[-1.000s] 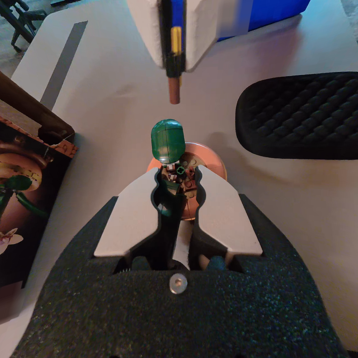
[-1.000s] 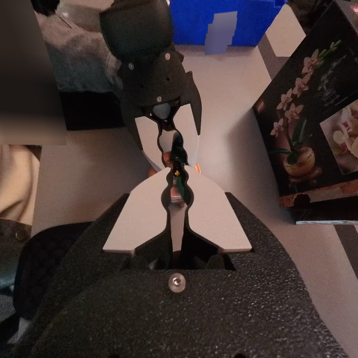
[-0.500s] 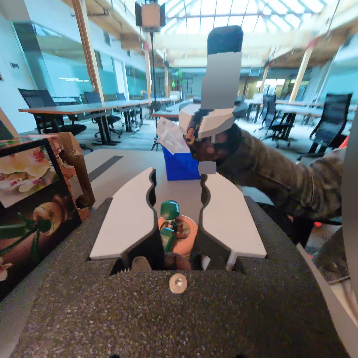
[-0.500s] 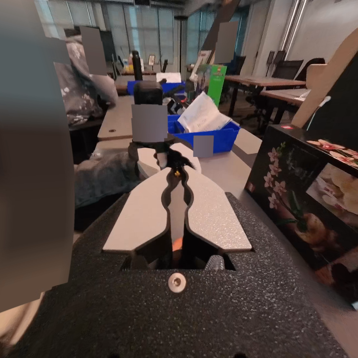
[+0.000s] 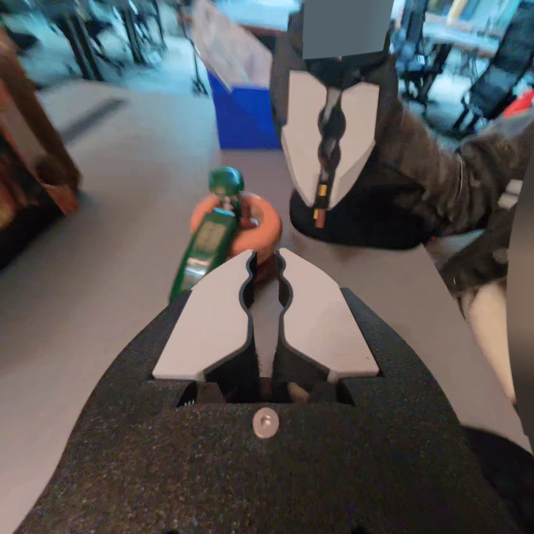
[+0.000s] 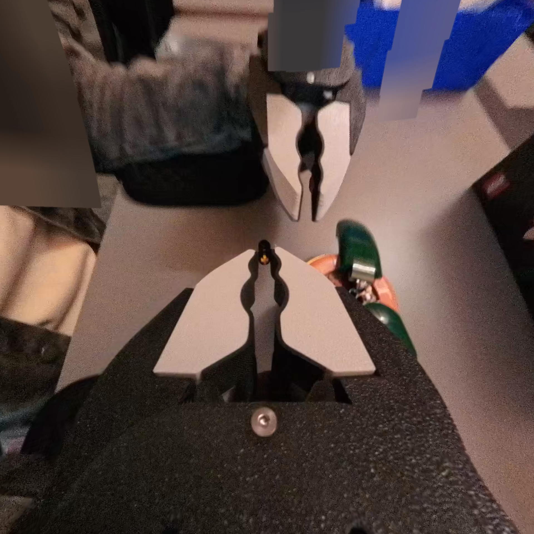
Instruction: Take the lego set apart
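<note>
Right gripper (image 6: 264,254) clamped stem piece (image 5: 320,206) | left gripper (image 5: 264,255) empty, fingers slightly apart beside pot (image 5: 254,231) | you should have steadied pot.

A grey table (image 5: 121,179) carries an orange lego pot (image 5: 254,231), blue bin (image 5: 242,115) and printed box (image 5: 34,179).

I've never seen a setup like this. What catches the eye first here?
Probably the terracotta-coloured lego pot on the grey table, with glossy green leaves sticking out. Next, the right gripper beyond it, jaws pinched on a thin stem piece pulled from the set. The left gripper sits just before the pot.
</note>
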Available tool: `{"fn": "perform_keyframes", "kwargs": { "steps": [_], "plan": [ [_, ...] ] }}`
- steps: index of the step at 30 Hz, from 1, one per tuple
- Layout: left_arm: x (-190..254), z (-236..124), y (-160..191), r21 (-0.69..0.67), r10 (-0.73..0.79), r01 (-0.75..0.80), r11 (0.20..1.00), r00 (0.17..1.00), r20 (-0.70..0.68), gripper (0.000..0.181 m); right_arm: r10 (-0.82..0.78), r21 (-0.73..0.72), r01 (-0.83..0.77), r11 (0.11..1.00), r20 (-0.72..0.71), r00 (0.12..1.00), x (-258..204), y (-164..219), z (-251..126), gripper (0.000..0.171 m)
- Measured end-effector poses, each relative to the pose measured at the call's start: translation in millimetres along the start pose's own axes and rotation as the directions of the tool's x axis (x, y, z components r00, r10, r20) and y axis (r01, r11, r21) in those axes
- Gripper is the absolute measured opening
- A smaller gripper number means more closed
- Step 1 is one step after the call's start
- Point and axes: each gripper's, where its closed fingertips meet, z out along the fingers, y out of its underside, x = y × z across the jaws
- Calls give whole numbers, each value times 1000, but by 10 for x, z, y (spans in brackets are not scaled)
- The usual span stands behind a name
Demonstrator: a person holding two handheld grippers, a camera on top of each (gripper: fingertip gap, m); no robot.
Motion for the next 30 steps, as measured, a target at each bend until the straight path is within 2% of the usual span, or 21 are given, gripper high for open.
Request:
{"fn": "perform_keyframes", "kwargs": {
  "steps": [3,6,9,11,14,16,17,20,24,27,30],
  "plan": [
    [106,196,208,-131,30,-37,991,998,-57,10,31,-269,-30,963,-2,1000,-4,453,107,7],
    [51,305,297,-174,55,-58,983,998,-20,11,38,-339,-41,940,-15,999,30,578,156,7],
    [-119,384,317,-179,90,-74,981,992,85,12,-7,-326,-45,944,-155,988,270,563,115,7],
    [-307,379,346,-205,128,-87,975,972,198,13,-19,-252,-44,967,-244,970,437,470,108,7],
    [-501,320,305,-193,174,-115,974,931,320,14,-1,-144,-68,987,-428,904,764,363,61,7],
    [-536,267,241,-167,189,-137,976,917,353,15,13,-137,-90,986,-483,876,886,415,46,7],
    [-526,246,208,-150,191,-146,978,917,352,16,34,-110,-95,989,-459,888,865,403,74,7],
    [-376,208,77,-44,170,-165,985,948,269,22,108,120,-81,989,-239,965,581,91,153,7],
    [-133,98,-274,223,72,-98,970,990,119,38,96,236,-71,969,-97,991,397,-54,95,7],
    [-53,99,-258,206,85,-98,974,994,70,38,94,323,-74,943,-48,994,346,-157,54,7],
    [-3,142,-194,162,128,-135,977,990,55,26,107,316,-85,945,-53,993,373,-128,49,7]
  ]
}}
